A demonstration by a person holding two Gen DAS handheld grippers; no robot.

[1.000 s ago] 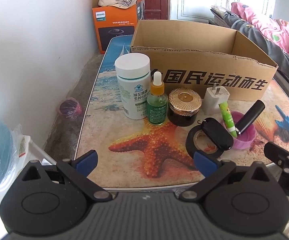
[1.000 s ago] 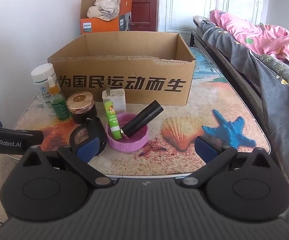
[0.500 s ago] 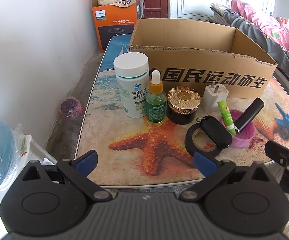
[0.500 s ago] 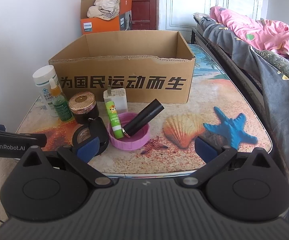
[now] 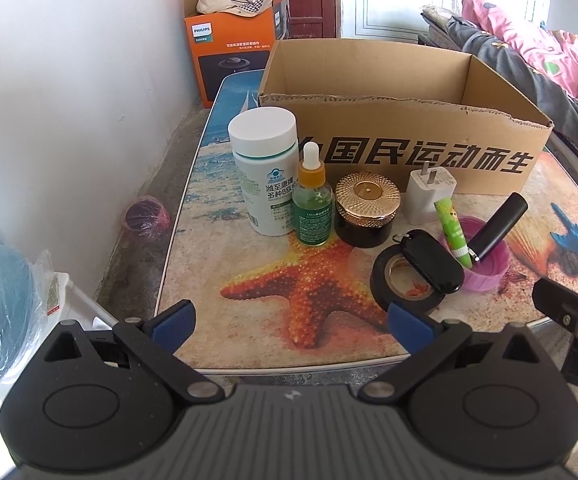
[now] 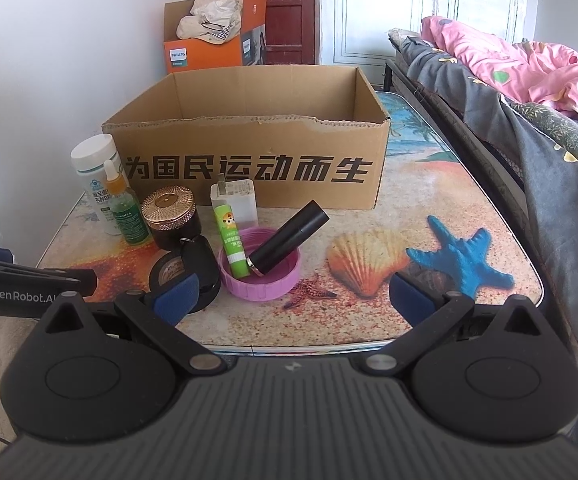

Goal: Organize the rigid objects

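An open cardboard box stands at the back of the table. In front of it stand a white pill bottle, a green dropper bottle, a gold-lidded jar and a white charger. A black key fob lies on a black tape roll. A pink lid holds a green lip balm and a black lipstick. My left gripper and right gripper hover open at the table's near edge, holding nothing.
The table carries a beach print with starfish and a shell. An orange Philips box with cloth stands behind it. A bed with grey and pink bedding runs along the right. A white wall and concrete floor lie to the left.
Both grippers have drifted slightly; the view of the table shifted a little. Nothing on the table has moved, and both grippers stay open.
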